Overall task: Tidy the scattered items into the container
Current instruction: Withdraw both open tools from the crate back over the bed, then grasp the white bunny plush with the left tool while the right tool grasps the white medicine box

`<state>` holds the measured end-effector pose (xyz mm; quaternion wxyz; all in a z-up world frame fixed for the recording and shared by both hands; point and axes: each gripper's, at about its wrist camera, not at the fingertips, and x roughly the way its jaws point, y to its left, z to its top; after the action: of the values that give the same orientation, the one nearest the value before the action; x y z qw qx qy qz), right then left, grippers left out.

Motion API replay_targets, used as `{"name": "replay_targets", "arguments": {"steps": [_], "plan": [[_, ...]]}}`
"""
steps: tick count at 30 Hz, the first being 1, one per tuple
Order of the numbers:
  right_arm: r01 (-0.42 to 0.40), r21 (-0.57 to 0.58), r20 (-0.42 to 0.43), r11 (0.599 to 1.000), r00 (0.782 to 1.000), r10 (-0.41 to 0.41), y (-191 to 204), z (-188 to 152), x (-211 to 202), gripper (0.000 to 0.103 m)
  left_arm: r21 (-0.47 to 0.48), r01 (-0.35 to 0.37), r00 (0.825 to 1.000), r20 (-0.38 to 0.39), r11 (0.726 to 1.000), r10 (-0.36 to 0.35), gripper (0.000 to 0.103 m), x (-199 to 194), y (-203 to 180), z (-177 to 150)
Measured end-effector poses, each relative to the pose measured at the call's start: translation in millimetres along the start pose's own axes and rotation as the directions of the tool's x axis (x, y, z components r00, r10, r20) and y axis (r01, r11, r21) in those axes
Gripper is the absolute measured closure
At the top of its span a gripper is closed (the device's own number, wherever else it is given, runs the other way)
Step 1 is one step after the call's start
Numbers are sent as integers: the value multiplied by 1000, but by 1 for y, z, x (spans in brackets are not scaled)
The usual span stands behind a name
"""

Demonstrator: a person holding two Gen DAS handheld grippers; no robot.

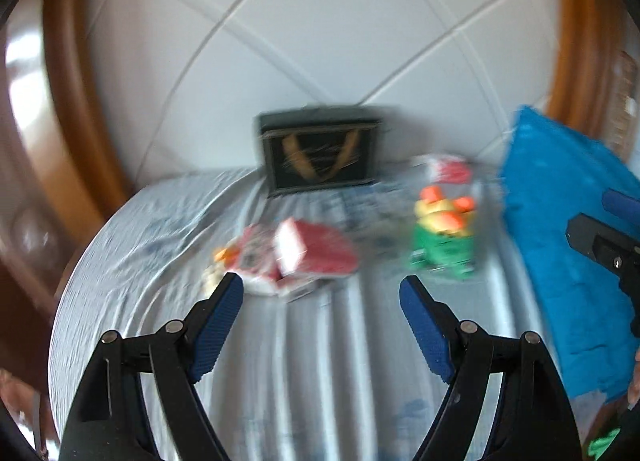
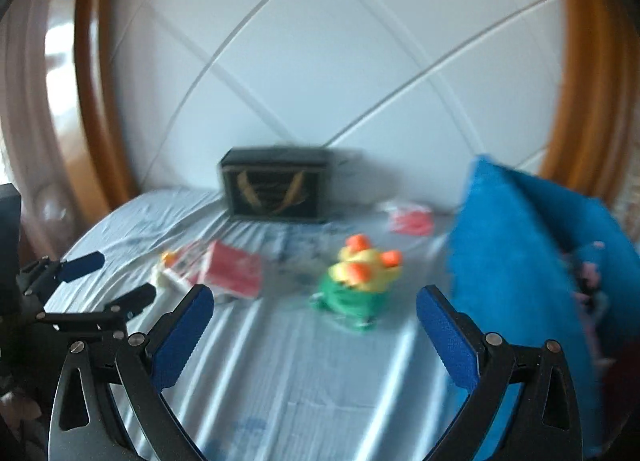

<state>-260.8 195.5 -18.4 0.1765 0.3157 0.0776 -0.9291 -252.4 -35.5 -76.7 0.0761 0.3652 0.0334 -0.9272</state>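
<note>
- The left gripper [image 1: 321, 293] is held with its 2 blue-padded fingers [image 1: 218, 325] spread wide apart, nothing between them.
- A red and white carton [image 1: 308, 251] is seen lying on the pale blue bedsheet [image 1: 304, 361], just beyond and slightly right of the left fingertip; contact cannot be told through the blur.
- A green packet topped with yellow and orange pieces [image 1: 444, 235] lies further right, beyond the right fingertip.
- A dark rectangular box with a gold emblem [image 1: 320, 151] stands at the far end, against the white headboard [image 1: 320, 41].
- The right gripper [image 2: 316, 305] is likewise held agape and empty, with the green packet [image 2: 356, 285] lying between and beyond its fingers [image 2: 448, 337], apart from both.
- A blue fuzzy cushion [image 2: 520, 261] rests at the right.
</note>
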Motion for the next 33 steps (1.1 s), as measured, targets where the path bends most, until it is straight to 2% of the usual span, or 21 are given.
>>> {"name": "replay_targets", "arguments": {"steps": [4,7,14,21,28,33], "plan": [[-73,-14,-82,997,994,72,34,0,59,0,-55,-56,996,-70,997,53,23,35,47,-8],[-96,-20,-160,995,983,92,55,-3,107,0,-84,-86,990,-118,993,76,23,61,80,-16],[-141,-37,-312,989,942,123,92,-16,208,0,-136,-140,964,-246,981,103,23,139,139,-33],[-195,-7,-417,981,892,175,117,-41,284,0,-172,-137,947,-312,975,78,23,211,160,-47],[-221,28,-480,975,853,207,130,-67,332,0,-133,-132,948,-307,982,86,23,252,156,-48],[-233,23,-455,972,864,217,141,-72,351,0,-126,-125,950,-302,984,82,23,268,155,-48]]}}
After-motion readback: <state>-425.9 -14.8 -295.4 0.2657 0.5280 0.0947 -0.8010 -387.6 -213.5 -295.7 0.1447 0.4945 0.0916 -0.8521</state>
